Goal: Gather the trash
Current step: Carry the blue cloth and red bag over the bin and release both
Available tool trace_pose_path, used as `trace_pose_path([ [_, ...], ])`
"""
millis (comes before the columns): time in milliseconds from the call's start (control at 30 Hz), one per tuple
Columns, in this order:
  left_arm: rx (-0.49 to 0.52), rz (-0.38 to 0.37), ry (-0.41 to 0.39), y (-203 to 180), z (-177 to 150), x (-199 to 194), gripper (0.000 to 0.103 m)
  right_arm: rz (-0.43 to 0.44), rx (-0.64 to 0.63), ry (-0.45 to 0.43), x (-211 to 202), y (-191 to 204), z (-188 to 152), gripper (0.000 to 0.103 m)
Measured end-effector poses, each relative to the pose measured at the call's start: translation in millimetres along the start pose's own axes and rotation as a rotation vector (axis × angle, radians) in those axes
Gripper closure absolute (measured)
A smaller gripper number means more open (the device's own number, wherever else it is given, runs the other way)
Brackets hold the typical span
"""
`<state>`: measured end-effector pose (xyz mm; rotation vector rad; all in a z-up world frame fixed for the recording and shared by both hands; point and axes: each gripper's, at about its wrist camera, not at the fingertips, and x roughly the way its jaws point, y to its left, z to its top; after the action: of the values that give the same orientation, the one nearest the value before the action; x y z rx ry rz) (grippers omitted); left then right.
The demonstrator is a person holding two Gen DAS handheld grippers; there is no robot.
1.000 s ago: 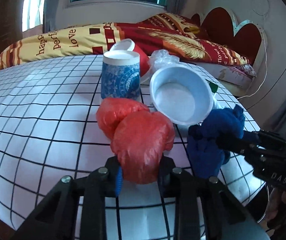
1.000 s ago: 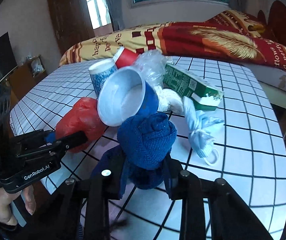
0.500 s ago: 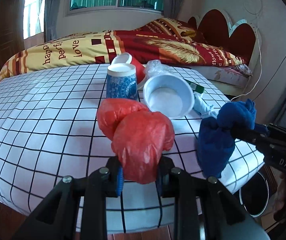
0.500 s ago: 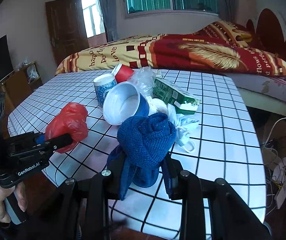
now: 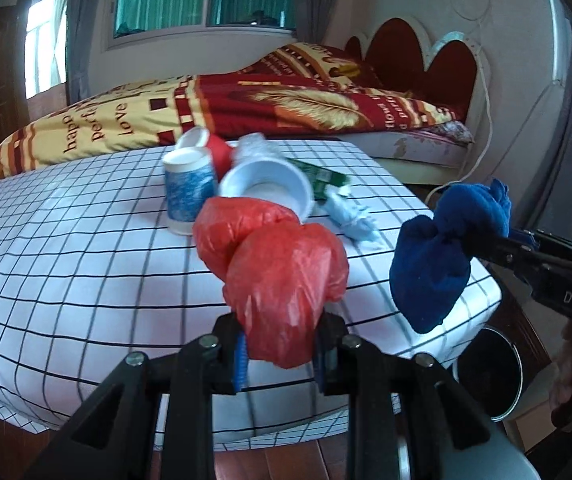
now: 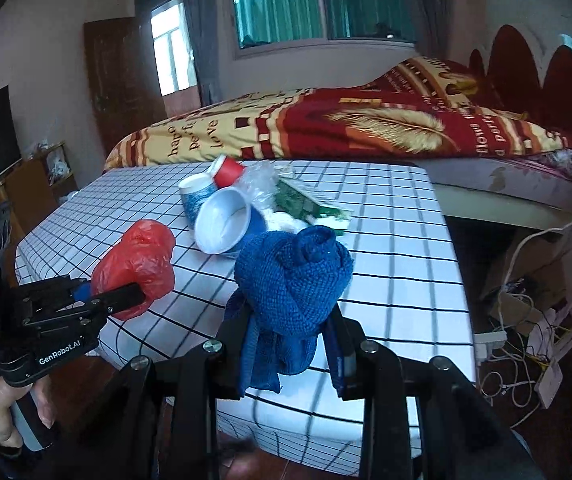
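Observation:
My left gripper is shut on a crumpled red plastic bag and holds it above the near edge of the checked table. It also shows in the right wrist view. My right gripper is shut on a knotted blue cloth, held off the table's near right corner; the cloth also shows in the left wrist view. A black trash bin stands on the floor below the cloth.
On the table are a blue paper cup, a red cup, a white bowl, a green box, clear plastic wrap and a light blue rag. A bed lies behind. Cables lie on the floor at right.
Both grippers have lifted and pulled back from the table with the red bag and blue cloth in them. The bin has come into view below the blue cloth.

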<state>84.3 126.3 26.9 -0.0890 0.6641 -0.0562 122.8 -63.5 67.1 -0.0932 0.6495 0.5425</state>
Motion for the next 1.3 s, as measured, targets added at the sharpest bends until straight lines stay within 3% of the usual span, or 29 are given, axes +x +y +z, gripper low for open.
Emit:
trace_pose_path([
  [733, 0.206, -0.231, 0.050, -153, -13, 22, 0.077, -0.241, 0.216, -0.004, -88, -130, -77, 0.071],
  [1300, 0.358, -0.414, 0.169, -269, -62, 44, 0.077, -0.389, 0.373, 0.070, -134, -215, -165, 0.071],
])
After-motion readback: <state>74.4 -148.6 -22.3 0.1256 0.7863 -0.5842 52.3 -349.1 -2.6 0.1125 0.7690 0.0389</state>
